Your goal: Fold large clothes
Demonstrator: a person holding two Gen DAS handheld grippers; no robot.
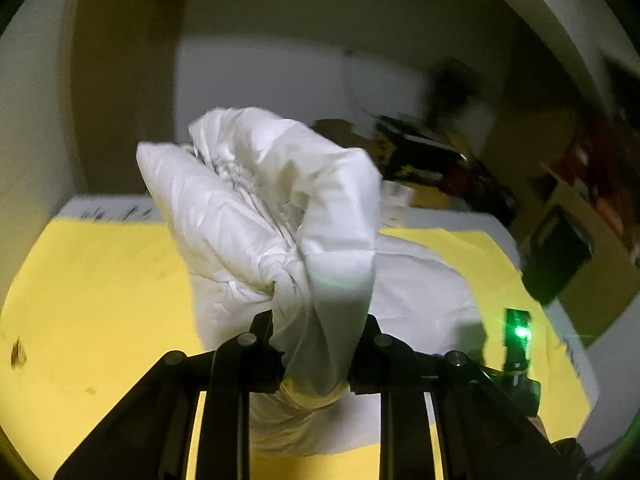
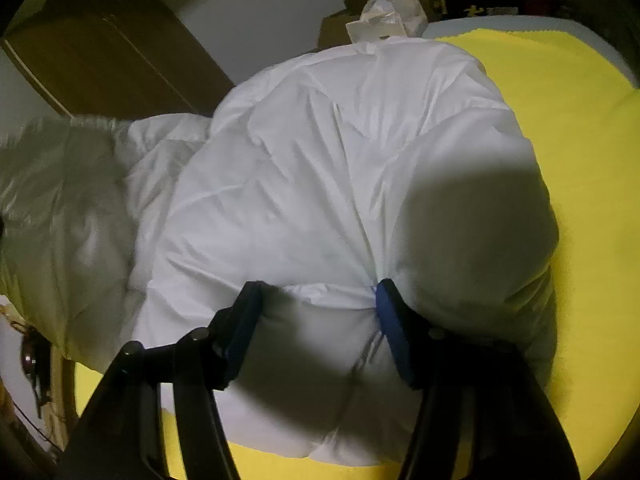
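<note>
Folding looks to be under way on one puffy white jacket, which lies heaped on the yellow cloth covering the table. In the left wrist view, the left gripper is pinched nearly shut on a bunched end of that jacket, probably a sleeve or cuff, which stands up toward twelve o'clock from the jaws; I judge it is held lifted so it can be carried over the body of the garment. In the right wrist view, the right gripper sits at six o'clock with its two blue-padded fingers set fairly wide, straddling a fat roll of padding. Whether the pads actually squeeze it I cannot tell; the stance suggests steadying the bulk or letting it go. Counted: one jacket, two grippers, one yellow cloth. Cardboard boxes at twelve o'clock are too blurred to count.
</note>
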